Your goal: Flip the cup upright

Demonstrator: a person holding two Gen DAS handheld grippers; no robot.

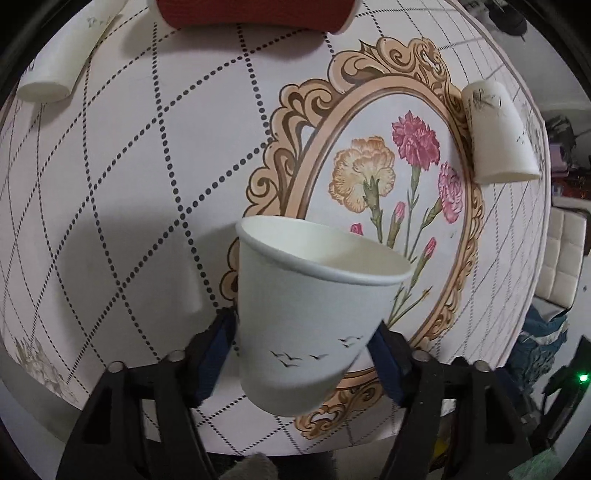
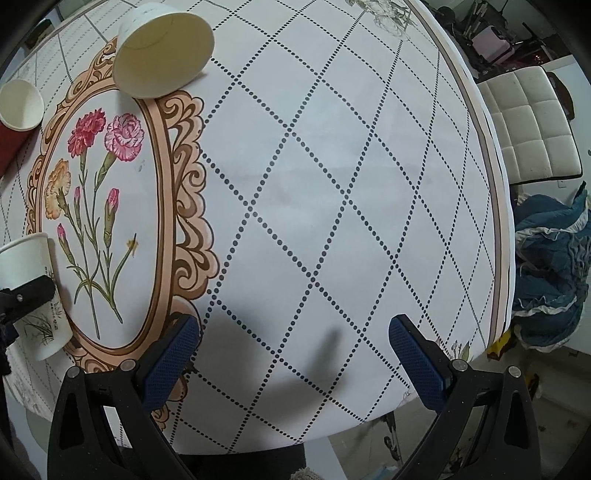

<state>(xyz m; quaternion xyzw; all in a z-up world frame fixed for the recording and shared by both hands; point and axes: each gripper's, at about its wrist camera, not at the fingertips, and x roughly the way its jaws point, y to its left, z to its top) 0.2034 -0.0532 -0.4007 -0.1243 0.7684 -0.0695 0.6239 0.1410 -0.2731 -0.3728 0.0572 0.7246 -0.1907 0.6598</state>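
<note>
small print on the held cup (image 2: pixel 35 295) is too blurred to read.

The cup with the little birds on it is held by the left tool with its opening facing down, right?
Not quite. The left tool does hold the cup with the little birds, but its opening faces up, tipped a bit to one side, not down. The left wrist view shows the open rim on top and the white inside of the cup.

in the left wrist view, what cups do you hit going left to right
lying cup at upper left → red cup at the top edge → bird-print cup held in the left claw → lying cup at right
</note>
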